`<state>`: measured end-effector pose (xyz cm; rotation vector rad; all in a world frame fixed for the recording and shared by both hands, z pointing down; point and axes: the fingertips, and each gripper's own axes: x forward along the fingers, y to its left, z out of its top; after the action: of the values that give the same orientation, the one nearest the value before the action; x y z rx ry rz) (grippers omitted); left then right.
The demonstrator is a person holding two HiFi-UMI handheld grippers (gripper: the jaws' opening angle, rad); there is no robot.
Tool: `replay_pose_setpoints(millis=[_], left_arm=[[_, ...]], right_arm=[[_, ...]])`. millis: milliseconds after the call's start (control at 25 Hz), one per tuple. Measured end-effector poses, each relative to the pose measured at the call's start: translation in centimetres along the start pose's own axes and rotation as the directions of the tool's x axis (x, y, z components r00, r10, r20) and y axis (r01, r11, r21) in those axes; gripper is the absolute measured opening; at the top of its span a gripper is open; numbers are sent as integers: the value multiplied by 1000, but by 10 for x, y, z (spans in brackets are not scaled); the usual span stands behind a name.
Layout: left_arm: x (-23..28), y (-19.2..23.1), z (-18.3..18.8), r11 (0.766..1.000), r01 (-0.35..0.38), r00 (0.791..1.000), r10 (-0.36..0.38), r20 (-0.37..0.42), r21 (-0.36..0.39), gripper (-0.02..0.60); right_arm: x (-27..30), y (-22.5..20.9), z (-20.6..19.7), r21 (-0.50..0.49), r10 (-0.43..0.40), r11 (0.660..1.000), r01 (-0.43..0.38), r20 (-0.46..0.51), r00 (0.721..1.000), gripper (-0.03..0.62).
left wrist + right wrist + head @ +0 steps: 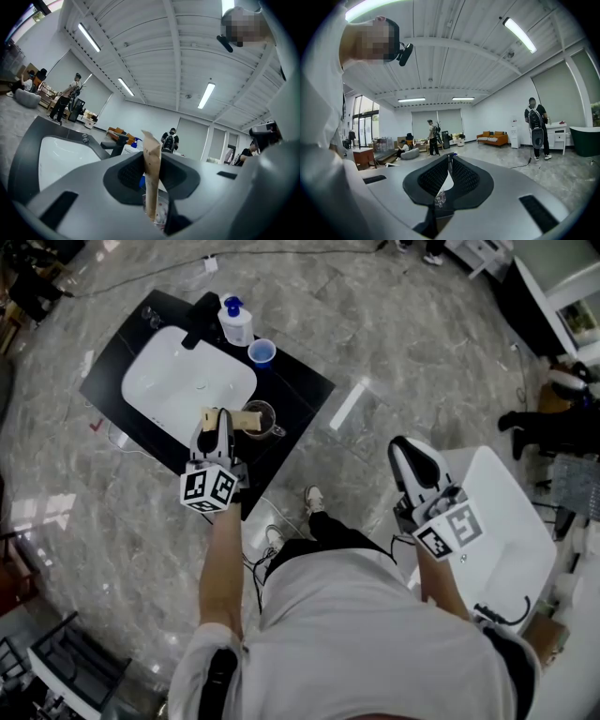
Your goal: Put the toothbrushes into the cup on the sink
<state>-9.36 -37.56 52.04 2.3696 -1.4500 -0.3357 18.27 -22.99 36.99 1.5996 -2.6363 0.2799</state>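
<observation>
My left gripper [216,420] hovers over the front edge of the black counter [300,390], shut on a tan paper-wrapped toothbrush [151,173] that stands upright between its jaws. Just right of it stands a clear glass cup [263,419]. A second tan pack [247,420] lies at the cup's rim. The white sink [183,381] is behind the gripper. My right gripper [405,448] is far to the right, above a white table [511,512]. In the right gripper view its jaws [449,161] meet at the tips with nothing between them.
A blue-capped bottle [235,322], a small blue cup [262,352] and a black faucet [200,320] stand along the counter's back. My feet are on the grey marble floor [394,343] between counter and table. People stand far off in the room.
</observation>
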Motion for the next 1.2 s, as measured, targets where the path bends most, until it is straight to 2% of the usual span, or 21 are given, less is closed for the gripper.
replay_pose_setpoints(millis=[320,600,720,920,1040,1200], left_arm=[[7,4,-30,1000,-22,999,22,-41,-19,75],[14,-1,-49,999,-15,997,12,-72,-43,77],[18,-1,-53,999,-21,996,19,-91,-28,82],[17,7,-58,996,-81,988,84,-127,24,223],[10,15,-54,987,-136,980,146,-135,83,304],[-4,23,-41,975,-174,973,192,-125,140,328]], right_arm=[[0,-11,0,-6,0,1000,0,-11,1000,51],[-2,-22,-1,-5,0,1000,0,-16,1000,51],[0,-26,-1,-3,6,1000,-6,-13,1000,51],[0,-29,1,-3,22,1000,-22,-2,1000,51],[2,-28,4,-2,40,999,-40,8,999,51],[7,-22,9,-1,73,997,-73,28,997,51]])
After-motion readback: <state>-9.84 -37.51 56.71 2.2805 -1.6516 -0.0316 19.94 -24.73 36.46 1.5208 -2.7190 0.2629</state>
